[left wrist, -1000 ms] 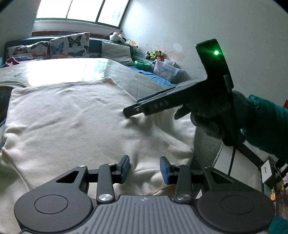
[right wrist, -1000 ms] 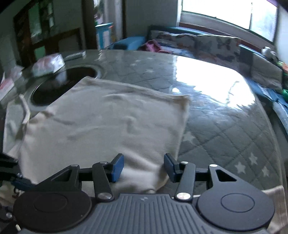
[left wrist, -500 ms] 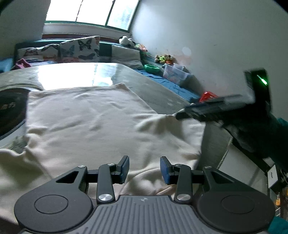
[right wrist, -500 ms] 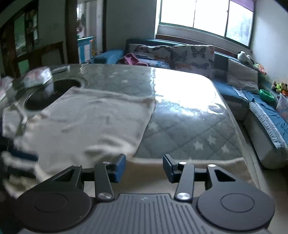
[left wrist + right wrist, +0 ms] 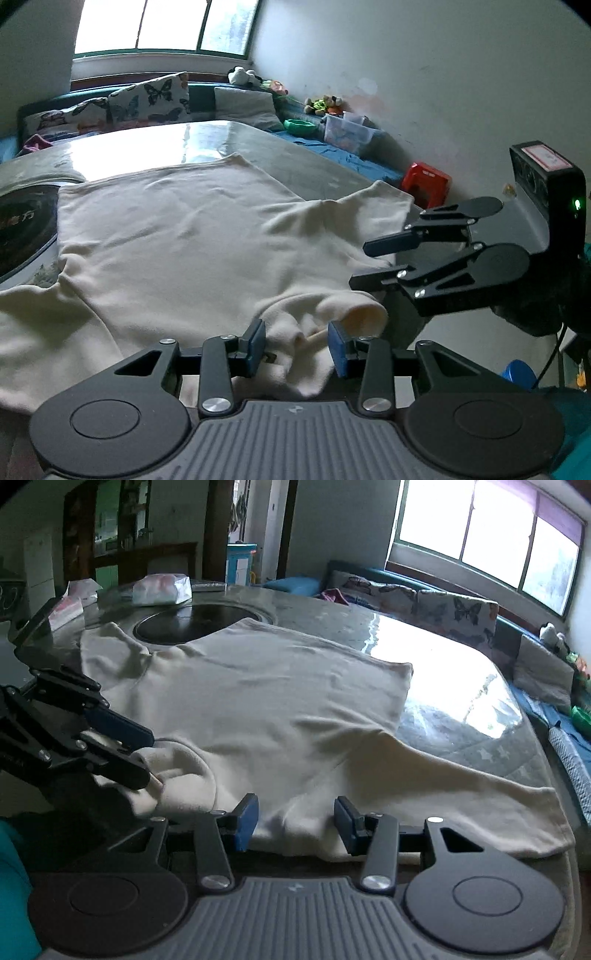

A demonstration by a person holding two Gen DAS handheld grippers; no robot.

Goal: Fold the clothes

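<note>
A cream long-sleeved top [image 5: 177,243] lies spread flat on a quilted table, also in the right wrist view [image 5: 280,709]. My left gripper [image 5: 297,343] is open at the near edge, its pads either side of a bunched fold of the collar area. It also shows in the right wrist view [image 5: 144,753], open around the cloth. My right gripper [image 5: 295,821] is open over the near hem, a sleeve [image 5: 480,794] stretching to its right. It shows in the left wrist view [image 5: 364,264], open beside the cloth's right edge.
A black round hob [image 5: 199,622] is set in the table beyond the top. Plastic-wrapped packs [image 5: 162,589] lie at the far left. A sofa with butterfly cushions [image 5: 147,98] and a window stand behind. A red box [image 5: 426,182] sits by the wall.
Both grippers have come down to the near edge of the top. The right gripper swung from over the cloth to its right side. A fold now sits between the left pads.
</note>
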